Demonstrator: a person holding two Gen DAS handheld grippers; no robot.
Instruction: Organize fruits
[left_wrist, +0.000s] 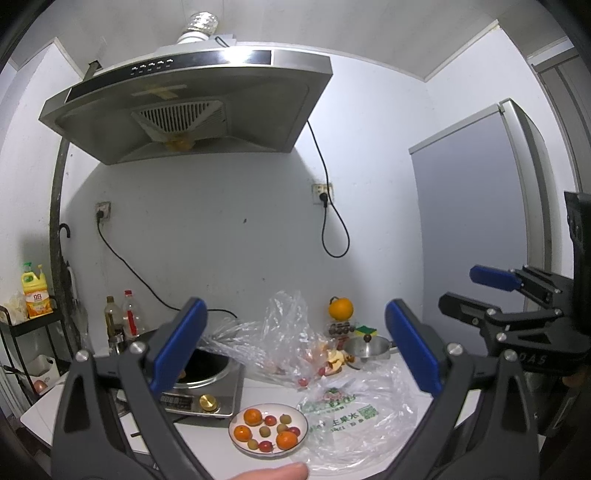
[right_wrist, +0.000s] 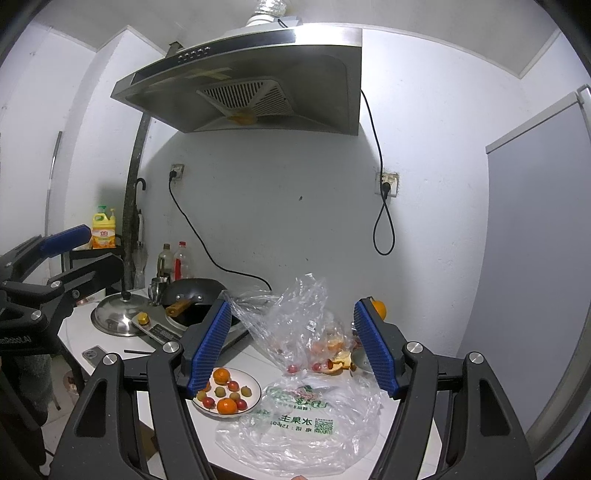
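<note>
A white plate (left_wrist: 236, 443) (right_wrist: 255, 387) on the white counter holds small oranges (left_wrist: 253, 416), red cherry tomatoes and small green fruits. Behind it a clear plastic bag (left_wrist: 280, 332) (right_wrist: 291, 314) stands open with a few red and orange fruits inside (left_wrist: 303, 382). A printed clear bag (left_wrist: 354, 417) (right_wrist: 306, 424) lies flat to the right of the plate. My left gripper (left_wrist: 295, 347) is open and empty, held above the plate and bags. My right gripper (right_wrist: 291, 347) is open and empty, also above them. An orange (left_wrist: 340, 308) (right_wrist: 379, 308) sits at the back.
An induction cooker with a black wok (right_wrist: 195, 299) stands left of the bags. A steel lid (right_wrist: 118, 314), a phone (right_wrist: 92, 354), oil bottles (right_wrist: 173, 264), a small steel pot (left_wrist: 367, 347), orange peel (right_wrist: 341, 362) and a fridge (left_wrist: 480, 221) on the right are also here.
</note>
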